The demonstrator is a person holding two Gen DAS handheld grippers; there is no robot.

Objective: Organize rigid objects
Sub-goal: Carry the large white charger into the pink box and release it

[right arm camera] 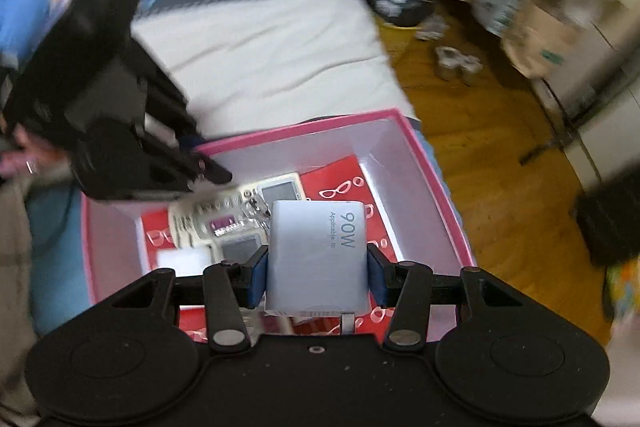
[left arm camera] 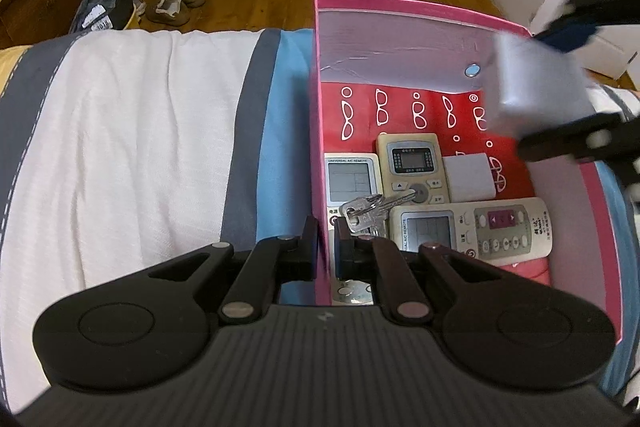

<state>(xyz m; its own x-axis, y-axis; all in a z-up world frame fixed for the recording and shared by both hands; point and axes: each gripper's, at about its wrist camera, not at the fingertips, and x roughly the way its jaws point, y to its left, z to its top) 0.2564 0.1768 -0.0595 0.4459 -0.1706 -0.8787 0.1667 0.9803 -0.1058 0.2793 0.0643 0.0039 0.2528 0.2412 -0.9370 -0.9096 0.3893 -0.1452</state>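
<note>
Right hand-held gripper clamped on charger, above the box. Left hand-held gripper pinches the box wall. Lower onto the bare red liner, clear of remotes, then release.

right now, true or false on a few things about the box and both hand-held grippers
1. The right hand-held gripper holds a white charger. True.
2. The left hand-held gripper is wide open. False: it is shut on the wall of the pink box.
3. The box is empty. False: remotes, keys and a small white block are inside.
4. The box sits on a bed. True.
</note>
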